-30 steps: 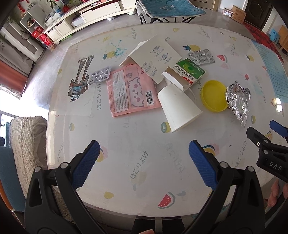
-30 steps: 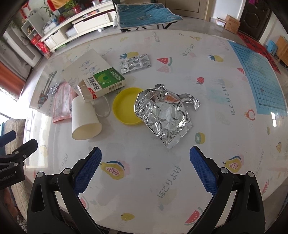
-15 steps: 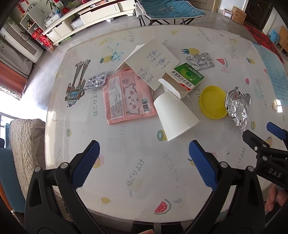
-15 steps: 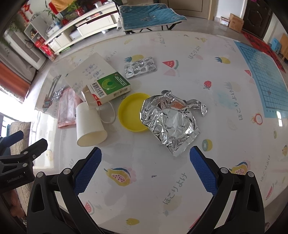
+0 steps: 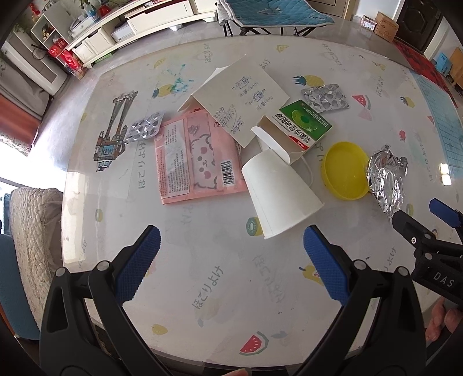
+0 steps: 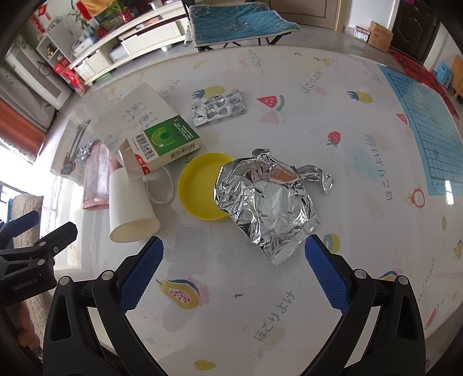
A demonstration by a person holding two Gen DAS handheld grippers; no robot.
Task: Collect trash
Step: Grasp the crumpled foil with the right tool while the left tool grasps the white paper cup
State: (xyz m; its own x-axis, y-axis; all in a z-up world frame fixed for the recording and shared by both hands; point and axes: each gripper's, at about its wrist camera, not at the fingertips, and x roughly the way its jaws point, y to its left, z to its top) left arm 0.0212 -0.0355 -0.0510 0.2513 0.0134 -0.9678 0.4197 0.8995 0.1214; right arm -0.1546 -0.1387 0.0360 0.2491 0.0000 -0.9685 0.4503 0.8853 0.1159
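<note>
Trash lies on a round table: a white paper cup (image 5: 279,192) on its side, a pink packet (image 5: 196,157), a green-and-white medicine box (image 5: 301,128), a white card box (image 5: 240,97), two blister packs (image 5: 144,130) (image 5: 324,98), a yellow lid (image 5: 345,170) and a crumpled foil pouch (image 6: 266,199). My left gripper (image 5: 231,245) is open and empty, just short of the cup's mouth. My right gripper (image 6: 233,254) is open and empty, its right pad beside the pouch's near corner. The cup (image 6: 128,206) also shows in the right wrist view.
The table (image 5: 202,289) has a fruit-print cover and a blue grid mat (image 6: 422,121) at the right. A quilted chair (image 5: 29,231) stands at the left edge. A blue folding cot (image 6: 240,20) and white cabinets (image 5: 144,20) stand on the floor beyond.
Both grippers have moved forward over the table toward the trash; the cup and the foil pouch now sit closer to the fingertips. Both stayed open. The trash has not moved.
</note>
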